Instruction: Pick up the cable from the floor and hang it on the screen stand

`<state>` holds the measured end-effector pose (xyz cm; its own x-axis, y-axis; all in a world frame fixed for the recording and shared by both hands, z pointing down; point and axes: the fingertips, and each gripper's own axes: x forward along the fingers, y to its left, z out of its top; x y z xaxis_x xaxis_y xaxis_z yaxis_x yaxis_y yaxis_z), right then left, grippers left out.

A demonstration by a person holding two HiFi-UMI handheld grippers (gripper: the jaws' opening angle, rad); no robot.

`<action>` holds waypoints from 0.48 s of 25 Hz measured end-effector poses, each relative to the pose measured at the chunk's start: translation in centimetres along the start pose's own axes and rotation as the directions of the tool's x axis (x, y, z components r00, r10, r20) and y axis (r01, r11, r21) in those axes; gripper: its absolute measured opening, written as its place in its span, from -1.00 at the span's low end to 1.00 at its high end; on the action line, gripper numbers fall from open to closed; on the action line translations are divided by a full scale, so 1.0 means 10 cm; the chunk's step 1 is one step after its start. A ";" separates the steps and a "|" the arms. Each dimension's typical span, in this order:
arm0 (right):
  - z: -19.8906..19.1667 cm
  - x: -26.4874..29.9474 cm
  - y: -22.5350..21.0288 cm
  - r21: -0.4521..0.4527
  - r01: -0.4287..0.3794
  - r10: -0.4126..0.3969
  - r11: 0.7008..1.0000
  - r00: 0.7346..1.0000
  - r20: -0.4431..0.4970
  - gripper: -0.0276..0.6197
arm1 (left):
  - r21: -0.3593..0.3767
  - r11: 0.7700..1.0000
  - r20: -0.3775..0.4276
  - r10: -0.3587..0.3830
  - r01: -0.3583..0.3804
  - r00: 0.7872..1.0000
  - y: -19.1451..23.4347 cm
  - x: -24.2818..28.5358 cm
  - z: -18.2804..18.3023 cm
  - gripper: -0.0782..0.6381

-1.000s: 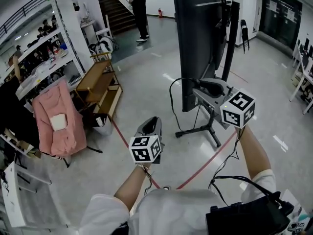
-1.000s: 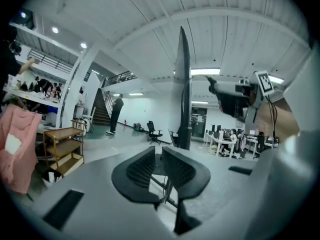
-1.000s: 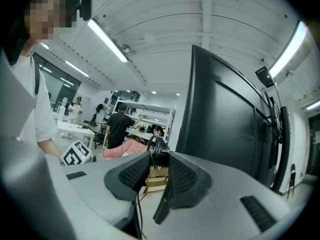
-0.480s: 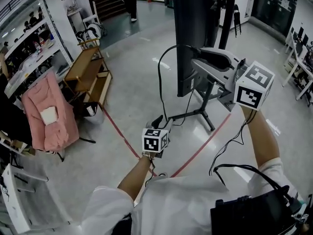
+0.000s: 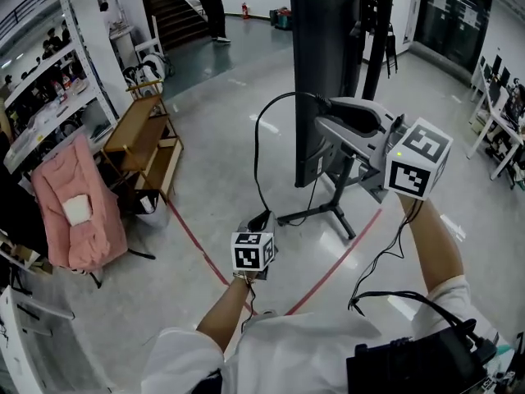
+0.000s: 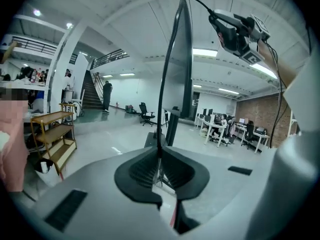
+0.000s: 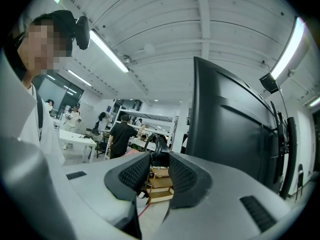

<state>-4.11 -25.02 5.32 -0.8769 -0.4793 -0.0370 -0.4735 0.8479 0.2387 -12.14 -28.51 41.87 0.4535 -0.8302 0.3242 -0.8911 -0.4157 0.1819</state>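
A thin black cable point(image 5: 256, 146) arcs from my right gripper point(image 5: 324, 112) down to my left gripper point(image 5: 261, 217). The right gripper is held high beside the edge of the black screen point(image 5: 321, 48) and is shut on the cable's thick end point(image 7: 159, 149). The left gripper's jaws are closing, and its pads pinch the cable point(image 6: 160, 154), which climbs along the screen point(image 6: 181, 74) toward the right gripper point(image 6: 235, 29). The screen stand point(image 5: 343, 191) rests on the floor below the screen.
A wooden shelf cart point(image 5: 149, 142) and a pink-covered chair point(image 5: 78, 212) stand at the left. Red tape lines point(image 5: 197, 240) cross the floor. A person point(image 5: 212, 5) stands near the stairs far back. Desks point(image 5: 500, 130) line the right side.
The right gripper has risen beside the screen with the cable end, so the cable loop arcs higher. The left gripper stays low and now pinches the cable.
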 end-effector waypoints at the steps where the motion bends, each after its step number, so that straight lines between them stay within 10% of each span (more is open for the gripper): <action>1: 0.02 0.00 -0.03 0.005 0.007 -0.008 1.000 1.000 0.007 -0.53 | -0.009 1.000 0.013 0.007 -0.007 1.000 0.03 -0.05 0.13 -0.71; 12: 0.71 -0.18 -0.86 0.094 0.180 -0.193 0.979 0.971 0.142 -0.53 | 0.104 0.993 0.110 -0.076 0.064 0.991 0.07 -0.57 2.80 -0.71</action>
<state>0.91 -29.80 -3.59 -0.7721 -0.5965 -0.2194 -0.6296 0.7649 0.1360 -15.82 -34.50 14.19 0.5151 -0.8321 0.2057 -0.8570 -0.5046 0.1049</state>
